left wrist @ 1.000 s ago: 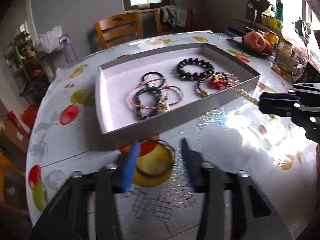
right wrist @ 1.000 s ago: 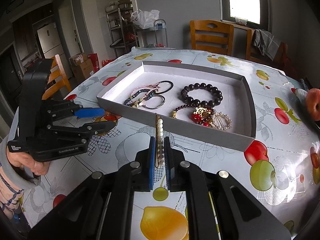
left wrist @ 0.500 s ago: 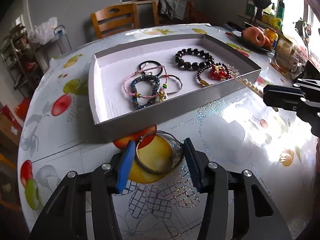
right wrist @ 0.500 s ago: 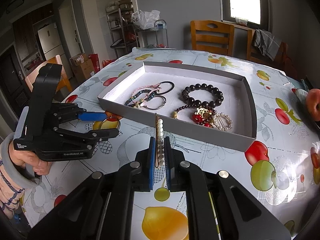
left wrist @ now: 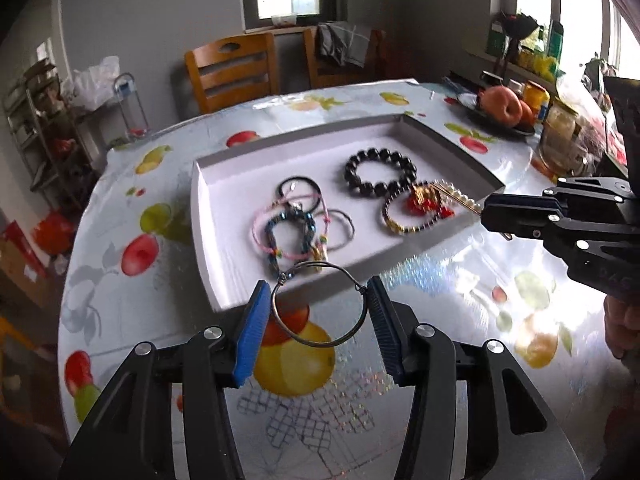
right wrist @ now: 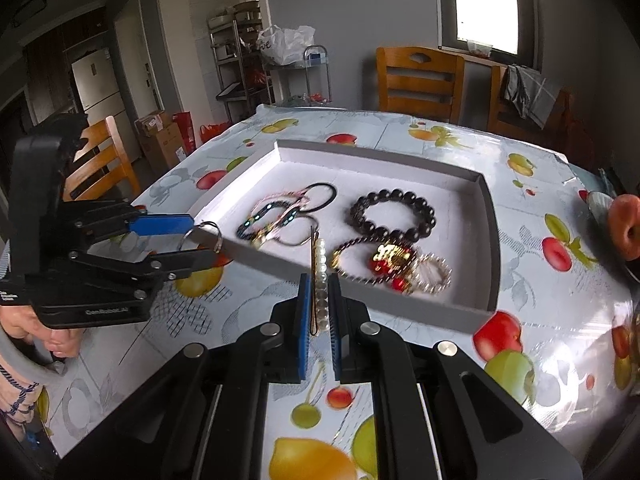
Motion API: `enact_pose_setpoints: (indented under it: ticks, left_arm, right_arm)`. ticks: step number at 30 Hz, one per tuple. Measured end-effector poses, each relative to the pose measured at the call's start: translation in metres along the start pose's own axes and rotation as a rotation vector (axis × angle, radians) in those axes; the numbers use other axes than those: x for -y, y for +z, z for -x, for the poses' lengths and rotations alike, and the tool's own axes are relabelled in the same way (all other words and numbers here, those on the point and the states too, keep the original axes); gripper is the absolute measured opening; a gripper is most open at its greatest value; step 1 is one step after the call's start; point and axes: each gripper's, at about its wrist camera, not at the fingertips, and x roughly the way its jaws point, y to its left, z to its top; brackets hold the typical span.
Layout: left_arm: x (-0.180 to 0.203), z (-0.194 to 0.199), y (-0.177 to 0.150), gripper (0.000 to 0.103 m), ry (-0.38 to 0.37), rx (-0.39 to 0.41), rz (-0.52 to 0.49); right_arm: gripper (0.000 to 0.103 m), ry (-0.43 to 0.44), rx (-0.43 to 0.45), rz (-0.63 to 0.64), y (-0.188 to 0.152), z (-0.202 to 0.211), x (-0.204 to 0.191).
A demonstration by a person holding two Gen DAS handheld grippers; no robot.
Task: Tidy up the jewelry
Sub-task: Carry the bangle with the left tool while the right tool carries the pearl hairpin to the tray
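Left wrist view: a wire bangle is being gripped between the left gripper fingers, half-spread, the tray at twelve o'clock. A pearl clip is being pinched by the near-shut right gripper.

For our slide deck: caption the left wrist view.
Left gripper clamps thin metal wire bangle before the grey jewelry tray.

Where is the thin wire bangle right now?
The wire bangle sits between the left gripper's fingers, raised just in front of the grey tray's near wall; the right wrist view shows it at the tray's near-left corner.
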Motion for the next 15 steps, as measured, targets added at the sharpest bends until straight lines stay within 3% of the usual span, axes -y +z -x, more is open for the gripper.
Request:
enact_pose_setpoints:
  ticks: [15]
  left_arm:
    - [-0.008,-0.050,0.050,0.052,0.029,0.001,0.042]
  right_arm:
    - [0.008,-0.062,-0.031,-0.061,0.040,-0.046,0.048]
